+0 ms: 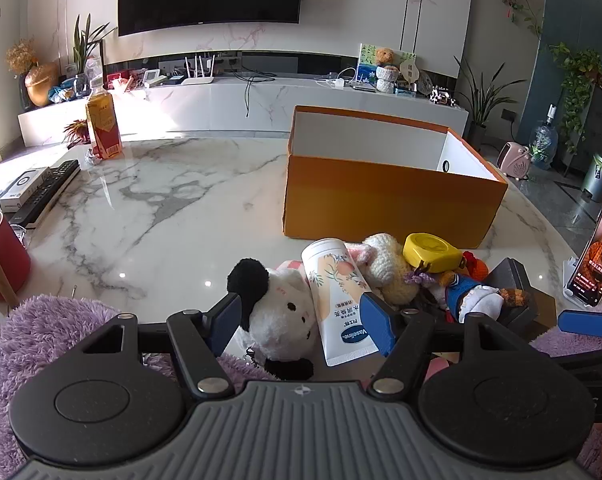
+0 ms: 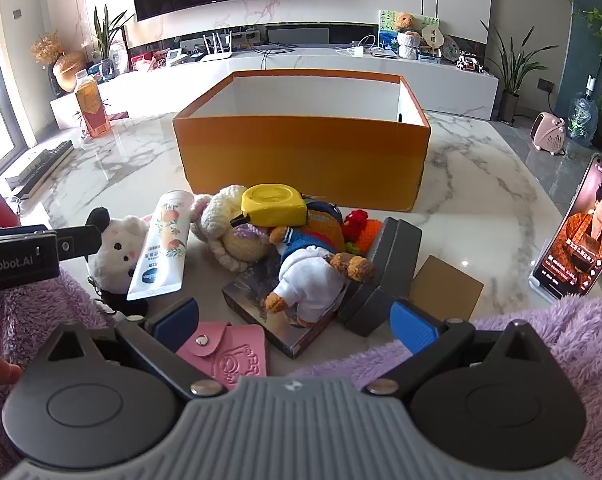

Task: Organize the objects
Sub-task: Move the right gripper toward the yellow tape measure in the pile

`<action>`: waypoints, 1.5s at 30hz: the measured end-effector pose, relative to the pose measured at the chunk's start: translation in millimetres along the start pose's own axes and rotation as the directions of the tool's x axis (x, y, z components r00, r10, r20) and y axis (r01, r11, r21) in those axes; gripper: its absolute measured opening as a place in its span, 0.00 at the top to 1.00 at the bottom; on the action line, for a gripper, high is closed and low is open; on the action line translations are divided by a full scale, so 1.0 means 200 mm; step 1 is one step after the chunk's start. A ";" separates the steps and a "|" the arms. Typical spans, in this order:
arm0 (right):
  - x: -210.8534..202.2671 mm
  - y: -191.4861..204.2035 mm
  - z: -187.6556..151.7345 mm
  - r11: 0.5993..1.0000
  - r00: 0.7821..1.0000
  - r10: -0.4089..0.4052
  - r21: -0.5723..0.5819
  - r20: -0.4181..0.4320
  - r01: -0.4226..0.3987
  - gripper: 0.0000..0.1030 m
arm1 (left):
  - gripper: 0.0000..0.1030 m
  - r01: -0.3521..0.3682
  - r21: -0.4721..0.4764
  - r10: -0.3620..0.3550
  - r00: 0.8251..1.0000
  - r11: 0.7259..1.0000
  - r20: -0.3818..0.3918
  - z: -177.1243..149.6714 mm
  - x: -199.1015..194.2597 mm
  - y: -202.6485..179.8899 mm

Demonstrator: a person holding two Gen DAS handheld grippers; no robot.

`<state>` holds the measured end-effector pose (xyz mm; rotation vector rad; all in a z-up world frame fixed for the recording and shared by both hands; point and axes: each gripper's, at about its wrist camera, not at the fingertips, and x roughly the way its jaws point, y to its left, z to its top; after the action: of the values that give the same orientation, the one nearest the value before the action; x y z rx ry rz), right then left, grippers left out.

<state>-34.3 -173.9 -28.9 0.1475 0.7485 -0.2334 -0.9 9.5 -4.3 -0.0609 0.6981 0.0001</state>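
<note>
A heap of small objects lies on the marble table in front of an open orange box (image 1: 393, 200) (image 2: 301, 152). My left gripper (image 1: 301, 322) is open, with a panda plush (image 1: 281, 316) and a white Vaseline tube (image 1: 337, 292) between its fingers; I see no pad pressing on them. My right gripper (image 2: 293, 320) stands wide open above a pink pouch (image 2: 225, 352) and a book (image 2: 261, 300), holding nothing. A bear in white and blue (image 2: 309, 276) lies on the book. A yellow tape measure (image 2: 273, 200) rests on a cream knitted toy (image 2: 225, 220).
A dark grey case (image 2: 385, 276) and a brown card (image 2: 445, 292) lie to the right of the heap. A phone (image 2: 581, 236) stands on a holder at the right edge. A tea bottle (image 1: 103, 124), remotes (image 1: 45, 196) and a red cup (image 1: 1, 256) are on the left. Purple fluffy sleeves frame both grippers.
</note>
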 end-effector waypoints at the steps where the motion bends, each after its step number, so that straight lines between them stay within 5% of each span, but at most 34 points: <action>1: 0.00 0.00 0.00 1.000 1.000 -0.001 -0.003 0.000 0.001 0.01 | 0.24 0.002 0.001 -0.002 1.000 1.000 -0.001 0.00 0.00 0.00; 23: 0.03 -0.02 0.01 1.000 1.000 0.015 0.014 -0.020 -0.015 0.02 | 0.28 0.054 0.028 -0.054 0.998 0.998 -0.028 -0.01 0.03 -0.04; 35: 0.07 -0.03 0.07 1.000 1.000 0.018 -0.025 -0.005 -0.018 0.29 | 0.41 0.095 0.009 -0.094 0.994 0.995 -0.061 0.03 0.10 -0.04; 45: 0.17 -0.01 0.15 0.997 0.999 0.046 -0.064 0.004 -0.046 0.36 | 0.39 0.119 -0.005 -0.118 0.985 0.993 -0.126 0.07 0.23 -0.05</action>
<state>8.5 -186.9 -29.9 0.1033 0.7451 -0.1658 43.7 -1.3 -23.5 -0.1011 0.8196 -0.1196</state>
